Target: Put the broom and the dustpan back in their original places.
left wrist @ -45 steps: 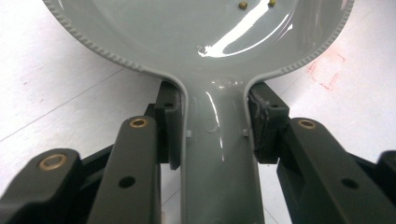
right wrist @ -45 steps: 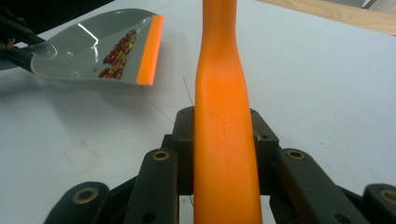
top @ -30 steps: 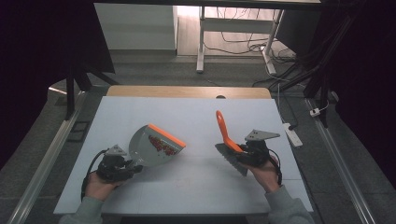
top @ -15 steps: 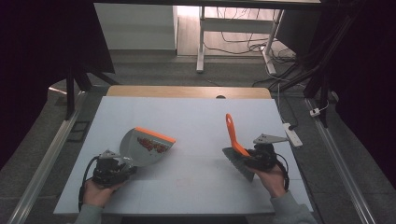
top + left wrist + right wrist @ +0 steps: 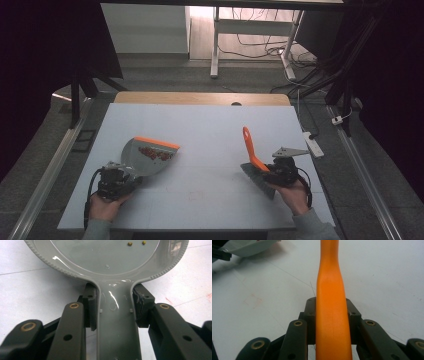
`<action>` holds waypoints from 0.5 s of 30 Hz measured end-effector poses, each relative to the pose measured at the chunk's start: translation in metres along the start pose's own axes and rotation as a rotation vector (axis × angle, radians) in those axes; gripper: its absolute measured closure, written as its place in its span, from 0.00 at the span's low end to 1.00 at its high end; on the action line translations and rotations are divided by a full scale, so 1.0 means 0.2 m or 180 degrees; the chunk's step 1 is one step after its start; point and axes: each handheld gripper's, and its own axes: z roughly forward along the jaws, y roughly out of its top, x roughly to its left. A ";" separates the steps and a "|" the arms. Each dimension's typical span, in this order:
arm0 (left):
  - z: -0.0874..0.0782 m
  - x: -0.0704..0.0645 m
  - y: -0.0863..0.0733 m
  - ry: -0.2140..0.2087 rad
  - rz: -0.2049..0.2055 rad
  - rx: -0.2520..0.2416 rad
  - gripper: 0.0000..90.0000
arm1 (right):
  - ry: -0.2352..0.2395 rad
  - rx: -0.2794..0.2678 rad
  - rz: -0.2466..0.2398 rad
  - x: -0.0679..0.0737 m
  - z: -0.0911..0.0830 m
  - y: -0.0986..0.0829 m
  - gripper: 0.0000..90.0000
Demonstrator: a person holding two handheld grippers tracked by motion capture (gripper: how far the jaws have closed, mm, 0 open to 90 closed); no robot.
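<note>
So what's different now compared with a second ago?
Both hand-held grippers drew back toward the person and apart: the left one carried the dustpan left, the right one carried the orange-handled brush right. Both stayed clamped; the red bits stayed in the pan.

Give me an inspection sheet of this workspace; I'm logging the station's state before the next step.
Surface: pale table top, wooden strip along its far edge; faint pencil-like lines and small marks on it.
Job's things: grey dustpan with an orange lip, small red bits in it; brush with an orange handle pointing up and away, dark bristles low.
Clutter: nothing seen on the table.
Grippers: left gripper shut on the dustpan's handle; right gripper shut on the brush's handle.
Cables: one trails from each gripper; more lie on the floor beyond, with a white power strip at the right edge.
Surroundings: dark room, desk legs beyond, metal rails at both sides.
</note>
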 end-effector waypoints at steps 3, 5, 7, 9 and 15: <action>0.00 0.00 -0.01 0.0058 -0.0053 -0.0019 0.68 | -0.0006 0.0004 0.0075 0.00 -0.01 0.00 0.78; 0.00 0.00 -0.01 0.0079 -0.0082 -0.0024 0.68 | 0.0010 0.0012 0.0101 0.00 -0.02 -0.01 0.78; 0.00 0.00 -0.02 0.0112 -0.0089 -0.0008 0.68 | 0.0019 0.0036 0.0111 0.00 -0.02 -0.02 0.78; 0.01 0.00 -0.03 0.0134 -0.0091 0.0007 0.68 | 0.0066 0.0041 0.0136 0.00 -0.02 -0.02 0.78; 0.01 0.02 -0.03 0.0179 -0.0169 -0.0015 0.68 | 0.0154 0.0132 0.0203 0.00 0.03 -0.03 0.78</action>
